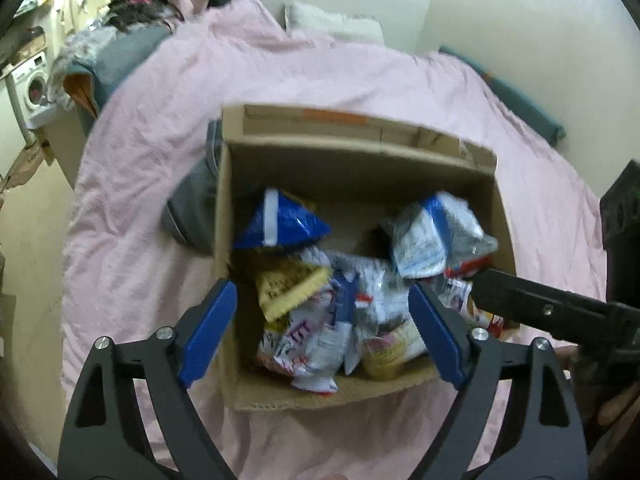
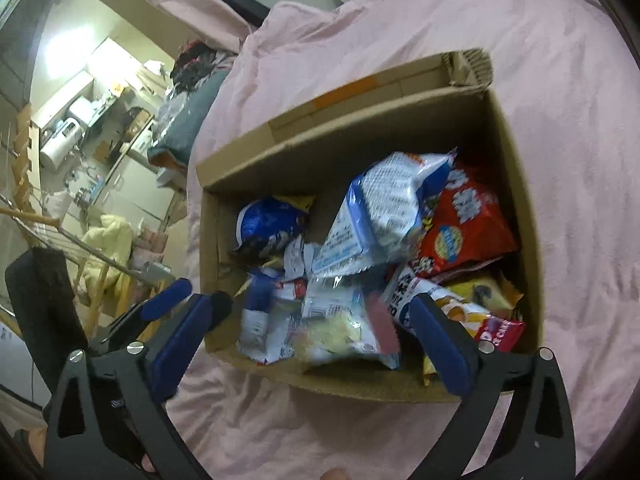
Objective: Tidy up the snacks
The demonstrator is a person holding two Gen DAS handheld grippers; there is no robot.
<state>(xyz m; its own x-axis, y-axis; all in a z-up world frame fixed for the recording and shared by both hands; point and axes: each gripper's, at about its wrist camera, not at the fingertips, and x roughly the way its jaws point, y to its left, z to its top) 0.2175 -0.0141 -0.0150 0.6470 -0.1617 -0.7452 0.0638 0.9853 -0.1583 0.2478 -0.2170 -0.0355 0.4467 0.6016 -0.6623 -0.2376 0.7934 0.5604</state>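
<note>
bed: pink cover (image 1: 320, 92) | walls: pale (image 1: 520, 20) | left: washing machine (image 1: 30, 88) | kitchen counter (image 2: 80, 120), brightly lit

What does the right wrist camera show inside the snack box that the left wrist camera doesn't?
Only the right wrist view shows the red snack bag against the box's right wall and the yellow packet below it.

Only the left wrist view shows the yellow zigzag-edged packet near the left wall, and the right gripper reaching in from the right.

Both show the open cardboard box on the pink blanket, the dark blue bag at the back left, and the white-and-blue bag.
</note>
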